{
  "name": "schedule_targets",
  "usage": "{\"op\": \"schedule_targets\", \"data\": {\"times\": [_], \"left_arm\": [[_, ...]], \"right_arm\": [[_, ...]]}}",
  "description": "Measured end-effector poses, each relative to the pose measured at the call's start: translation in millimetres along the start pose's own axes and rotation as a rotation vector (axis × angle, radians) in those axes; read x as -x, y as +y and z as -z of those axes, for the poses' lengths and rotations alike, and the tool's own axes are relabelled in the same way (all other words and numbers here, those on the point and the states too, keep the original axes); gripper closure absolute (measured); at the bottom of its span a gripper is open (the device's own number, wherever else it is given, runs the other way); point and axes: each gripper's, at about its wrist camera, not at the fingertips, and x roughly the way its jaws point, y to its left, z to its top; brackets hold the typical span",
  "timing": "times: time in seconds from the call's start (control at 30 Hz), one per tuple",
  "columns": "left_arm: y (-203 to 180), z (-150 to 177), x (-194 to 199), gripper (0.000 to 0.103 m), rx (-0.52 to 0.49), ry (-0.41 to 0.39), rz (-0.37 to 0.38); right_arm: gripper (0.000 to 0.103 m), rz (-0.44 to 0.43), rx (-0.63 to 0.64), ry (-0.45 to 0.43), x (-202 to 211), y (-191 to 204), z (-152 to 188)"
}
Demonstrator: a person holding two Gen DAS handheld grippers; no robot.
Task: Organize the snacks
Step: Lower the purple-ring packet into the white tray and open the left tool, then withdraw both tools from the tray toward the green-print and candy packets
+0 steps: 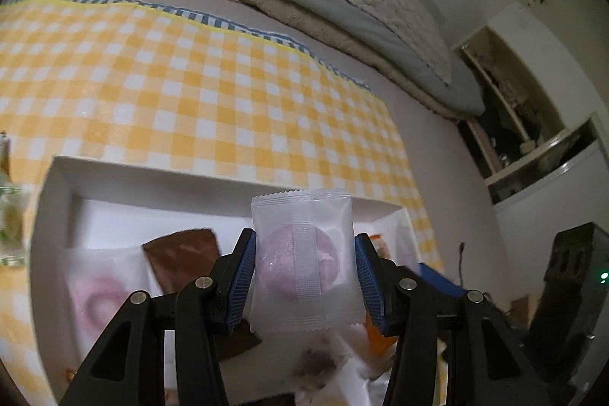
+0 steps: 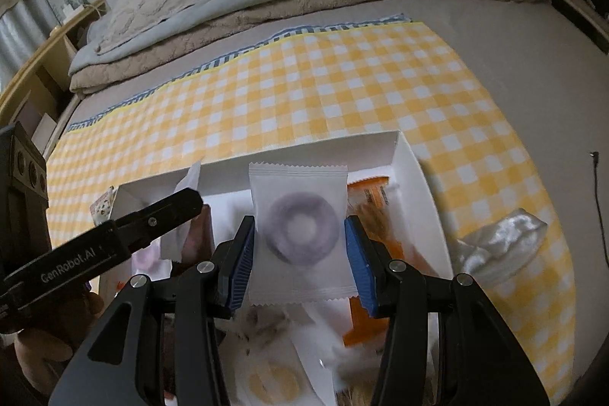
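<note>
Holding 1 packet apiece, both tongs hover over the white box (image 2: 415, 177), which sits on the checked cloth (image 2: 342, 82) spread across the bed. The left tongs (image 1: 302, 269) pinch a clear packet with a pinkish round sweet (image 1: 302, 253), its edges caught between the blue pads (image 1: 243, 273). The right tongs (image 2: 300, 253) pinch a similar packet holding a purple ring (image 2: 300, 231). Each packet is held upright by its sides, likely so it can be lowered flat into a free spot. Inside the box lie a brown packet (image 1: 182, 253), an orange packet (image 2: 371, 195) toward its right wall, and other pale packets. A crumpled white wrapper (image 2: 498, 242) rests on the cloth just right of the box. Sorting looks partly done.
</note>
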Motion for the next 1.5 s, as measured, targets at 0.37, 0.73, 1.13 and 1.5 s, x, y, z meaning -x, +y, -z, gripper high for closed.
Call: {"op": "schedule_targets", "data": {"times": [0.37, 0.73, 1.13, 1.5], "left_arm": [[23, 2, -17, 0.004, -0.029, 0.028, -0.098], [3, 15, 10, 0.004, -0.148, 0.036, -0.188], [-22, 42, 58, 0.000, -0.255, 0.042, -0.250], [-34, 60, 108, 0.000, -0.325, 0.030, -0.301]], "right_arm": [[0.023, 0.054, -0.020, 0.004, -9, -9, 0], [0.023, 0.056, -0.006, 0.023, 11, -10, 14], [0.023, 0.068, -0.014, 0.005, 40, -6, 24], [0.010, 0.101, -0.009, -0.037, 77, 0, 35]]}}
